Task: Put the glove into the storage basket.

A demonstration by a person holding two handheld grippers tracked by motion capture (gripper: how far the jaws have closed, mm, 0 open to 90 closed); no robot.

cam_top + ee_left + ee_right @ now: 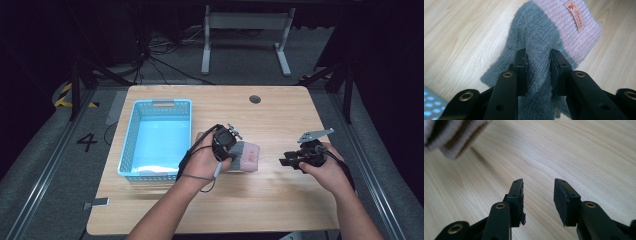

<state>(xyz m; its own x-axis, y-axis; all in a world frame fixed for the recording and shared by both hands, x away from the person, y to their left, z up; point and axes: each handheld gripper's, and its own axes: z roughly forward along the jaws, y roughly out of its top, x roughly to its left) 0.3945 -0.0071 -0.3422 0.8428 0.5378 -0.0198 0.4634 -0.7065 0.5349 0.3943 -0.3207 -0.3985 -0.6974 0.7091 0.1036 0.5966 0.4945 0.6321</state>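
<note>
One wooden table (280,210) takes up most of the high view, w/ a grey floor around it and a white desk frame (245,30) further back. Next in size, a light blue plastic basket (131,135) sits on the table's left part, perforated walls, long side running away from the person. Just right of the basket's near corner lies a knitted sock (247,156), grey body w/ a pink ribbed cuff; in the left gripper view the sock (534,32) rises in a bunched fold off the wood, cuff end lying flat on the table further off, w/ a small orange label (574,15) stitched on the cuff. The left gripper (226,142) is over the sock's grey end, between basket and cuff; in its own view the left gripper (538,68) has both pads pressed into the grey knit from either side, so it's clamped on the fold. A bit of blue basket wall shows at that view's bottom left corner. The right gripper (287,161) is well apart to the right, near the table's right edge, pointing left toward the sock; in its own view the right gripper (537,197) has jaws spread w/ bare wood between them, nothing gripped. A blurred striped fabric edge (451,135) sits at that view's top left; can't tell what it is.
</note>
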